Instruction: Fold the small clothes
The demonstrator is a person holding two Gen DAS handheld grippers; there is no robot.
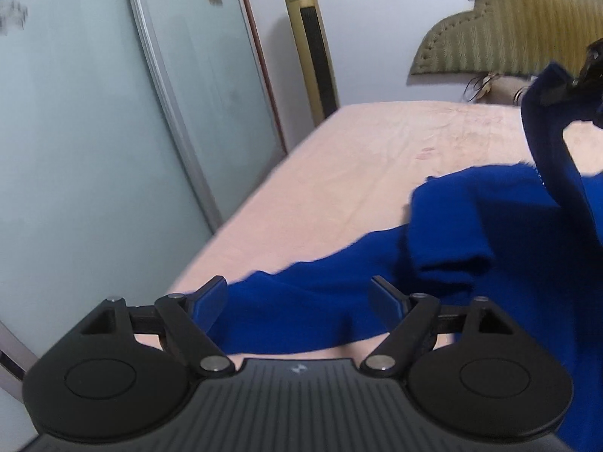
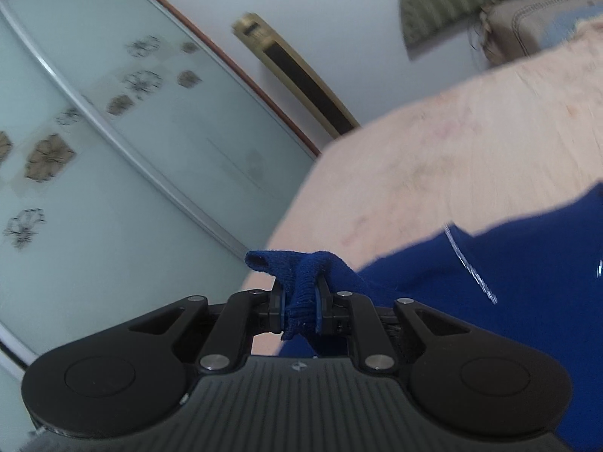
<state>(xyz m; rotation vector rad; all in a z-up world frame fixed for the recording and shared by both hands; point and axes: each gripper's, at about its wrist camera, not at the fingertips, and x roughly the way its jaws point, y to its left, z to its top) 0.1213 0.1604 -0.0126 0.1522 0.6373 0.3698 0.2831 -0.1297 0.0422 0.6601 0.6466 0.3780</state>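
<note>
A dark blue knit garment (image 1: pixel 444 241) lies partly crumpled on the pink bed (image 1: pixel 339 173). My left gripper (image 1: pixel 299 301) is open, its jaws wide apart just above the garment's near edge, holding nothing. My right gripper (image 2: pixel 299 309) is shut on a bunched ribbed edge of the blue garment (image 2: pixel 471 301) and holds it lifted above the bed (image 2: pixel 452 143). In the left wrist view the right gripper (image 1: pixel 588 71) shows at the far right, with a strip of the garment hanging from it.
Frosted sliding wardrobe doors (image 1: pixel 94 132) run along the bed's left side. A gold tower fan (image 1: pixel 312 49) stands against the far wall. A padded headboard (image 1: pixel 520 26) and a pillow (image 1: pixel 497 90) are at the bed's far end.
</note>
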